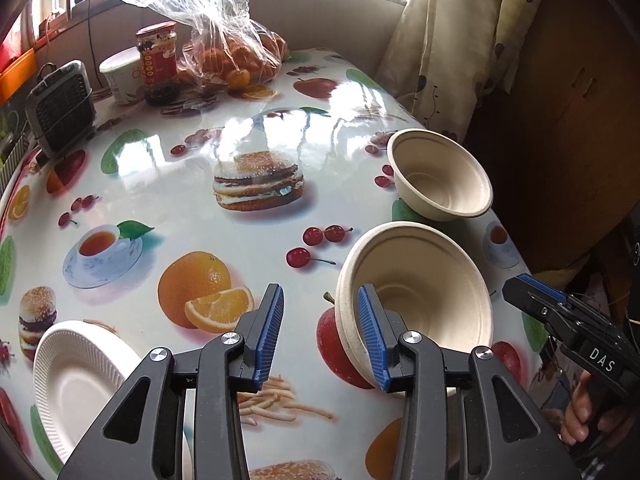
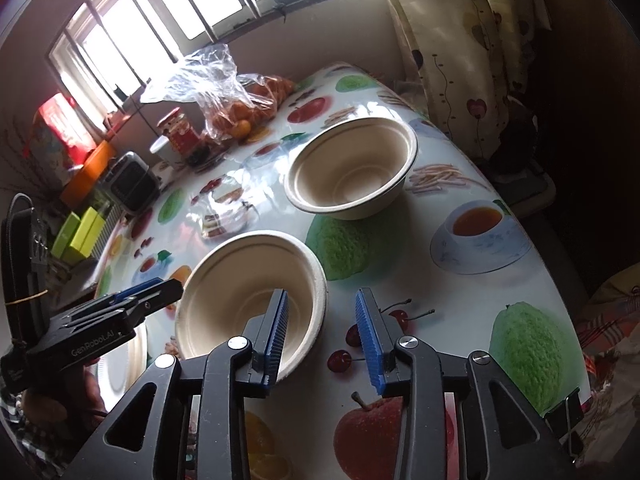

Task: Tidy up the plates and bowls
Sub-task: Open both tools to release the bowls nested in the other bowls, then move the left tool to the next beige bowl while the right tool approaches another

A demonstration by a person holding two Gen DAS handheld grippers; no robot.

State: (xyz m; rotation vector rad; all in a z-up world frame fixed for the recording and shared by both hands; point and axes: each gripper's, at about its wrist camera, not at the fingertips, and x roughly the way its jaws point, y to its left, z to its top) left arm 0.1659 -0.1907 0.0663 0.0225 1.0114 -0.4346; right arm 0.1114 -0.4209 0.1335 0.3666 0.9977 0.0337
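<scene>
Step in hand: I am letting go of the near bowl (image 1: 416, 300); as I judge it, this bowl is just being set down on the worktop (image 1: 168, 208) or is about to be gripped, and the frames alone are not telling me which.
Left tongs (image 1: 322, 334): they are standing apart, straddling the bowl's left rim; one pad is lying against the inside of the wall and the other is clear of it outside, so nothing is being clamped.
Right tongs (image 2: 322, 336): they are also standing apart, straddling the same bowl's right rim, one finger inside the bowl and one outside over the printed cherries; no pinch showing.
Near bowl, place: it is sitting toward the worktop's right edge, tilted a little toward my left tongs in the left wrist view.
Far bowl (image 2: 352, 168): it is resting upright farther along the same right edge, near the first bowl but apart from it, and empty.
White paper plate (image 1: 80, 384): it is lying at the near left edge of the worktop, well apart from both bowls.
Next move, my judgement: I am needing to close one pair of tongs on the near bowl's rim, lift it level, and nest it into the far bowl.
Care: the pulp wall is looking thin, so a gentle pinch is being called for.
</scene>
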